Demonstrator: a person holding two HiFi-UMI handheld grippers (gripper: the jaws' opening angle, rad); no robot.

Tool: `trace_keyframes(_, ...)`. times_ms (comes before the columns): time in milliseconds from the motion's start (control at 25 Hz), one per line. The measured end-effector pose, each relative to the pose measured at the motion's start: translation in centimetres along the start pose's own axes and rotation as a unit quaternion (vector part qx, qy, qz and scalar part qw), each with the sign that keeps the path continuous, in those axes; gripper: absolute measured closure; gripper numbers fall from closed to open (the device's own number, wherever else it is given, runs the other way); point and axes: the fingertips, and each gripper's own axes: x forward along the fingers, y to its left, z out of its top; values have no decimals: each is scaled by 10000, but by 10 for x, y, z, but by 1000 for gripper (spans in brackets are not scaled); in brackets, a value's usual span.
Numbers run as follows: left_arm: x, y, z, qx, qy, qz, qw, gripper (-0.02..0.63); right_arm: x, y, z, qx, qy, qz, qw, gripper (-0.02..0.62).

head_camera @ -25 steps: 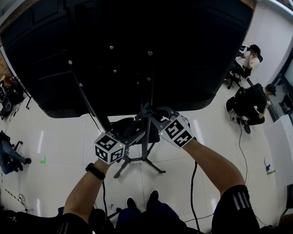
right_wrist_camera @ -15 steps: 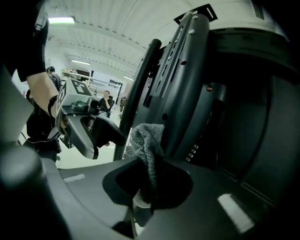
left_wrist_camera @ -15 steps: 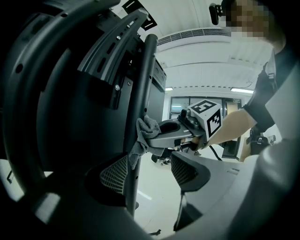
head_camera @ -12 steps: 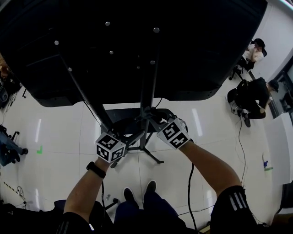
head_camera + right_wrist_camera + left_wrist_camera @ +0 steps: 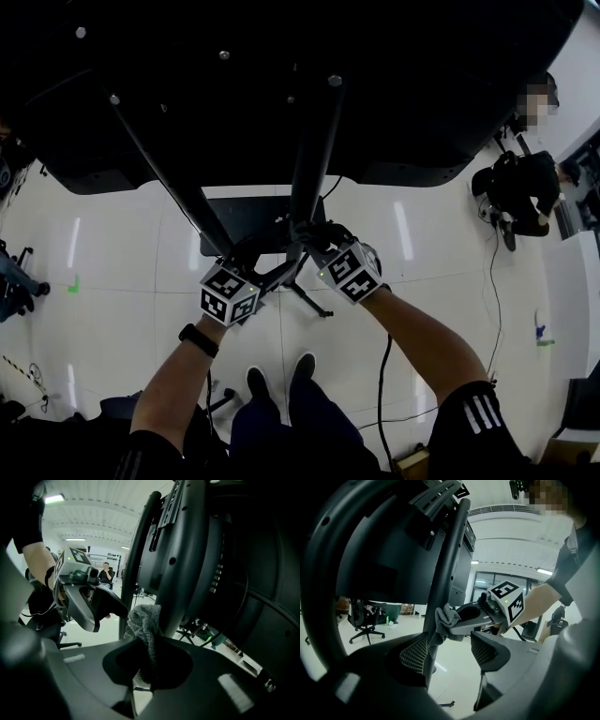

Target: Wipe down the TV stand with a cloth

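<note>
white tiled floor (image 5: 112, 309) down below, and the big black tv (image 5: 281, 94) looms over it on the tv stand (image 5: 314, 159). the right tool (image 5: 150, 663) is clamped tight on the grey cloth (image 5: 145, 625), which is bunched up against a dark upright of the stand just under the tv's back. the left tool (image 5: 450, 651) has its jaws wide apart, with a stand pole (image 5: 445, 573) running down between them close to one pad. the two tools sit near each other at the uprights.
</note>
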Motion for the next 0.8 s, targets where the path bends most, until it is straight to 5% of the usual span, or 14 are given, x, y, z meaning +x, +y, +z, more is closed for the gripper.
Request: trace_keyframes(800, 48, 59, -170, -664, 766, 159, 9947, 293, 107, 51, -156, 615, 808, 201, 9946, 562)
